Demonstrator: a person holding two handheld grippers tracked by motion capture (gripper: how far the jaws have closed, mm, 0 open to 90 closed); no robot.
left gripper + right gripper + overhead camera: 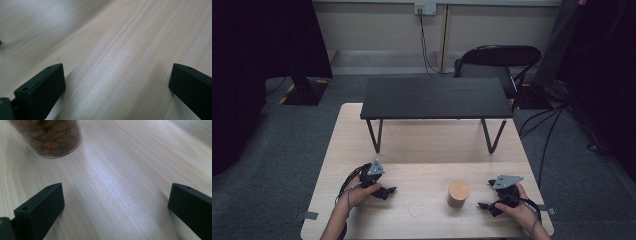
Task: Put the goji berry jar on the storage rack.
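A small round jar (pixel 458 194) with a light wooden lid stands on the pale wooden table (pixel 427 150), between the two hands near the front. The right gripper view shows its clear glass base (pixel 51 138) packed with brown almonds, at the upper left beyond the jaws. My right gripper (pixel 487 206) rests low on the table just right of the jar, open, with bare wood between its fingers (pixel 40 210). Left of the jar, my left gripper (pixel 389 191) also lies near the tabletop, open and holding nothing, its fingers (pixel 42 87) wide apart over wood grain.
A low black shelf (pixel 436 97) on thin metal legs stands across the back half of the table. Behind the table are a black folding chair (pixel 497 62), cables on the grey carpet and a dark stand base (pixel 302 92).
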